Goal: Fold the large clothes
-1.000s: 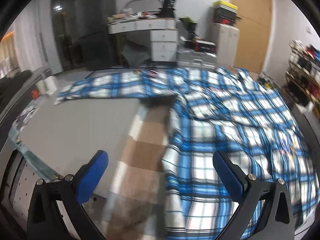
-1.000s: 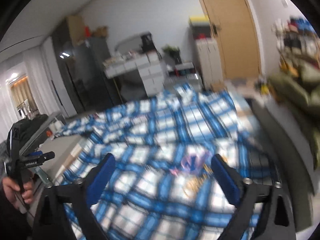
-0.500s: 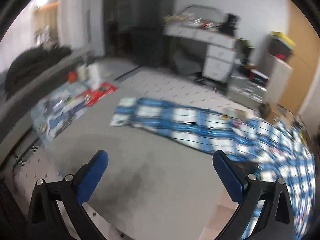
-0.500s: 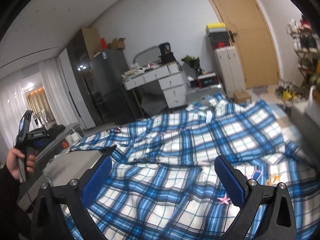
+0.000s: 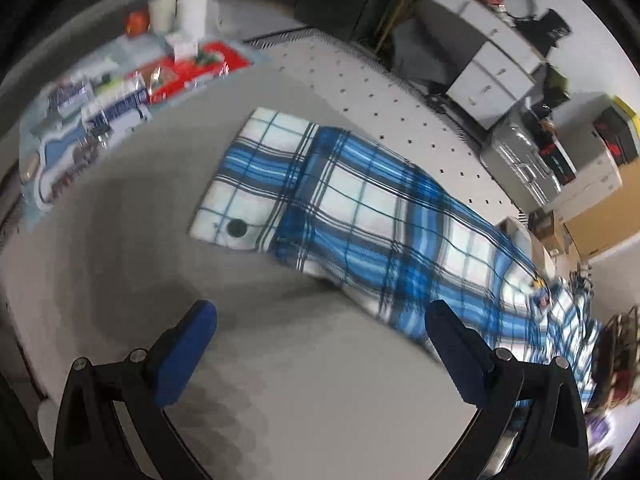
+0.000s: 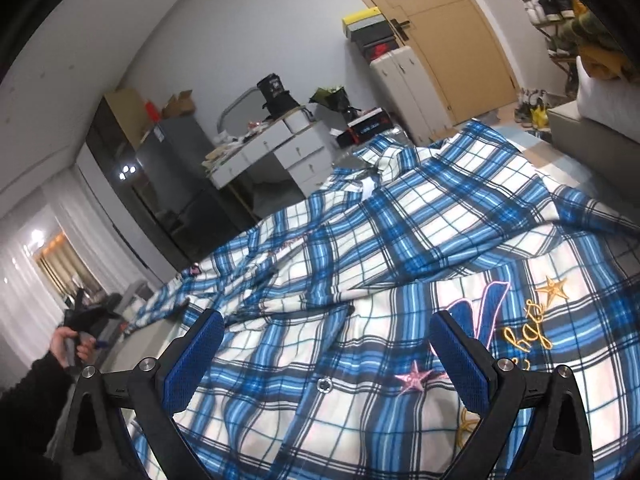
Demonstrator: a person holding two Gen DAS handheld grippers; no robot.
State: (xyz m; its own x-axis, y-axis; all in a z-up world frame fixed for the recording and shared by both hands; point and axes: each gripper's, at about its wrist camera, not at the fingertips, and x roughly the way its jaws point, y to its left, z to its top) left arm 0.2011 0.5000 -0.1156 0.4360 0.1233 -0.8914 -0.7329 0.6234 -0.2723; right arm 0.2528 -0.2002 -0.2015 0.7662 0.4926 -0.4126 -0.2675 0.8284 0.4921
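Left gripper [image 5: 320, 318] is held over the grey counter [image 5: 312, 400], fingers [image 5: 186, 354] spread wide, nothing gripped. Just beyond the fingers one sleeve [image 5: 340, 208] of the plaid shirt [image 6: 400, 280] is laid flat, running from far left to near right; its white cuff [image 5: 244, 184] with a dark button [image 5: 237, 228] is seen at the left end. Blurred clutter, red and blue packets [image 5: 120, 88], is seen at the far left edge of the counter.

Right gripper [image 6: 326, 346] is poised above the shirt front, fingers [image 6: 194, 360] likewise wide apart and empty. The shirt is spread open over the counter, rumpled, collar [image 6: 372, 164] at the far side. Gold and pink stars and lettering [image 6: 524, 320] are embroidered near the right finger. A snap [image 6: 323, 385] is seen between the fingers. At far left a hand [image 6: 70, 346] is seen gripping the other gripper's handle.
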